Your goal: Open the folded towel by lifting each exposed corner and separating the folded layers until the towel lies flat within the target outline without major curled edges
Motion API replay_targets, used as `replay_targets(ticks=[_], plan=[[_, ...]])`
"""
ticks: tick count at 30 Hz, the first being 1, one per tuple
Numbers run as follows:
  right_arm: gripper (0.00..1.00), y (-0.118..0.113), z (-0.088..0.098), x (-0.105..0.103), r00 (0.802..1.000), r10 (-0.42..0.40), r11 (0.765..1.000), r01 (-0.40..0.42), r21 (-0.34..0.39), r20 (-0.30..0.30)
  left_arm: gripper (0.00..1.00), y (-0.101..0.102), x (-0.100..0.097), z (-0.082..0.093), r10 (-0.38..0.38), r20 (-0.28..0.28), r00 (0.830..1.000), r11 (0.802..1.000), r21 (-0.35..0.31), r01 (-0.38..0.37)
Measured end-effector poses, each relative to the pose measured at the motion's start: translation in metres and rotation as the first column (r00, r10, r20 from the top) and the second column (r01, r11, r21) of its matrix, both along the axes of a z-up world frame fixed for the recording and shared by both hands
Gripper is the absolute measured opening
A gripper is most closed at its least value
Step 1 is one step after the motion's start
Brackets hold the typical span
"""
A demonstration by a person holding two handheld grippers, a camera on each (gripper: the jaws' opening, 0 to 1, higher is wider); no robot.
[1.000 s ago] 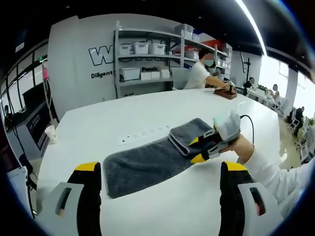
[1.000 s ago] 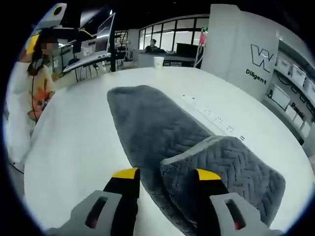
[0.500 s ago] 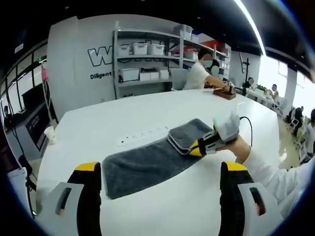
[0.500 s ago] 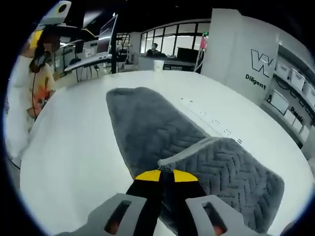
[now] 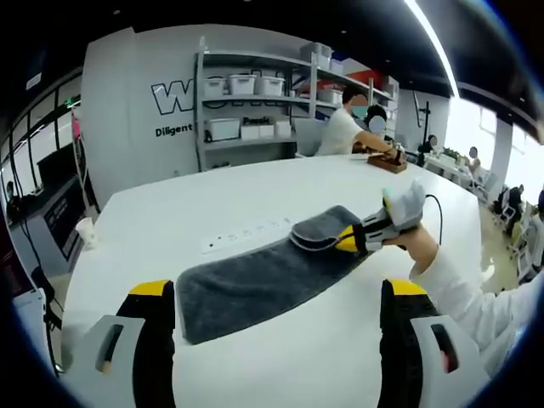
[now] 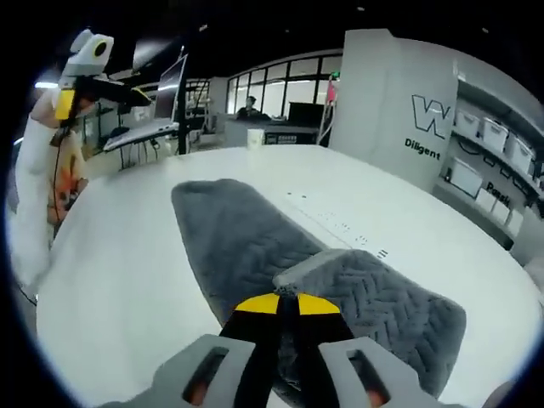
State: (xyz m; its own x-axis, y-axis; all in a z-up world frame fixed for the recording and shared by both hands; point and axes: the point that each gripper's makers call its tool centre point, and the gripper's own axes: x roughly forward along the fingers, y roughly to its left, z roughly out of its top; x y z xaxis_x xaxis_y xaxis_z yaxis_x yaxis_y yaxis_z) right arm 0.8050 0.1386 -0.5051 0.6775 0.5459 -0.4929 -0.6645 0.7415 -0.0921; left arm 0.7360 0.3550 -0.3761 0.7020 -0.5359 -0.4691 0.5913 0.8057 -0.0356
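A grey towel [image 5: 255,285] lies on the white table [image 5: 255,204], its right end folded back over itself as a thick flap [image 5: 327,228]. My right gripper [image 5: 347,241] reaches in from the right, held by a hand, and is shut on the front corner of that flap. In the right gripper view the jaws [image 6: 280,304] are pressed together on the flap's edge [image 6: 374,293], lifted slightly off the flat part of the towel [image 6: 229,238]. My left gripper [image 5: 276,297] stands open near the table's front, above the towel's left end, holding nothing.
A row of small marks [image 5: 246,231] runs on the table behind the towel. A paper cup [image 5: 87,229] stands at the far left edge. Shelves with white bins [image 5: 255,102] line the back wall, where a person [image 5: 344,132] sits. A laptop [image 6: 161,93] sits beyond.
My right gripper went from open around the flap's corner to shut on it, then rose and drew back a little with the corner. The left gripper stayed still.
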Motion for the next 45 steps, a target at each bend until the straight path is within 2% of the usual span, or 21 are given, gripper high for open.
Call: replay_targets(ticks=[10, 19, 29, 35, 45], plan=[[0.0, -0.044, 0.026, 0.016, 0.989, -0.13, 0.99, 0.126, 0.071, 0.063, 1.0, 0.0, -0.001, -0.002, -0.002, -0.003, 1.0, 1.0, -0.001, 0.002], [0.0, -0.083, 0.042, 0.016, 0.963, -0.248, 0.965, 0.235, 0.118, 0.11, 1.0, 0.0, -0.001, -0.002, -0.003, -0.007, 1.0, 1.0, -0.001, 0.003], [0.0, -0.122, 0.054, 0.01, 0.921, -0.363, 0.926, 0.339, 0.169, 0.142, 1.0, 0.0, 0.0, -0.003, -0.003, -0.01, 1.0, 1.0, -0.001, 0.003], [0.0, -0.133, 0.061, 0.001, 0.898, -0.407, 0.907, 0.377, 0.188, 0.167, 1.0, 0.0, -0.001, -0.003, -0.001, -0.009, 1.0, 1.0, 0.001, 0.001], [0.0, -0.162, 0.072, -0.006, 0.845, -0.499, 0.861, 0.458, 0.22, 0.195, 1.0, 0.0, 0.0, -0.003, 0.0, -0.01, 1.0, 1.0, 0.002, 0.0]])
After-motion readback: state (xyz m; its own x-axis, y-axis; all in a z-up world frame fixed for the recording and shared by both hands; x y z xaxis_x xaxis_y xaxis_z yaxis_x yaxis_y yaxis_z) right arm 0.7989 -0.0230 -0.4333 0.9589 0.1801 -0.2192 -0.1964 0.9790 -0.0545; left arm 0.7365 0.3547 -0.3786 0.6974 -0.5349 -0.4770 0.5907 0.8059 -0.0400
